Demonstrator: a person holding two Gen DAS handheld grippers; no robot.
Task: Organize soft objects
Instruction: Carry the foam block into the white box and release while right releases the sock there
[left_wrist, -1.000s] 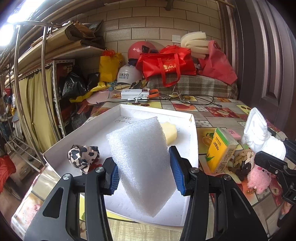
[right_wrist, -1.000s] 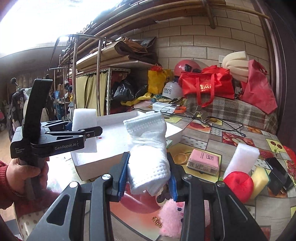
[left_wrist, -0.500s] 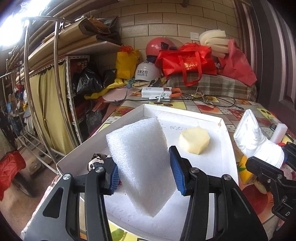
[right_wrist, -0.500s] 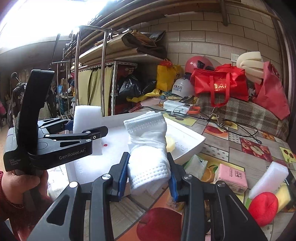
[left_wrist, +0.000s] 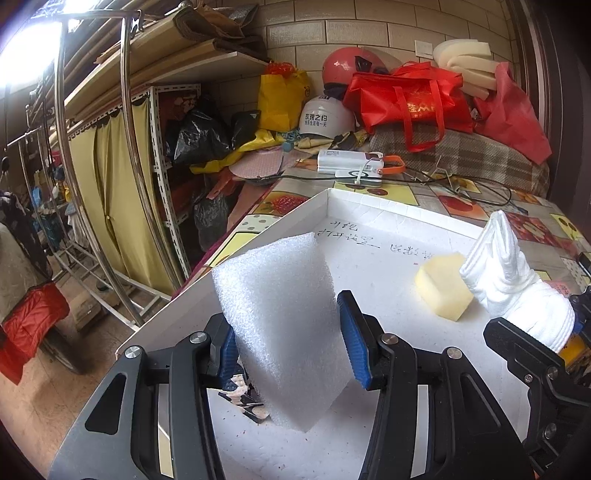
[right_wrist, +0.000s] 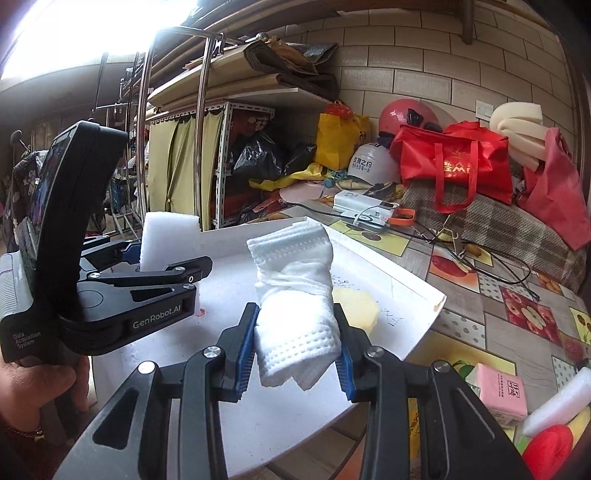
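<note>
White foam block (left_wrist: 280, 328) clamped in the left claw (left_wrist: 286, 343), poised over the white tray (left_wrist: 369, 206). Rolled white cloth (right_wrist: 295, 310) pinched in the right claw (right_wrist: 295, 350), also above the tray. Already in the tray: yellow sponge (left_wrist: 441, 286), plus a patterned soft piece (left_wrist: 242, 397) under the foam. Still outside, beside the tray on the desk (right_wrist: 491, 295): pink packet (right_wrist: 498, 391), red plush (right_wrist: 546, 452). Roughly midway, judging by that.

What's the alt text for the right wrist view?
Right gripper clamps a rolled white towel above a white tray holding a yellow sponge. At left, a hand holds the left gripper, shut on a white foam block.
</note>
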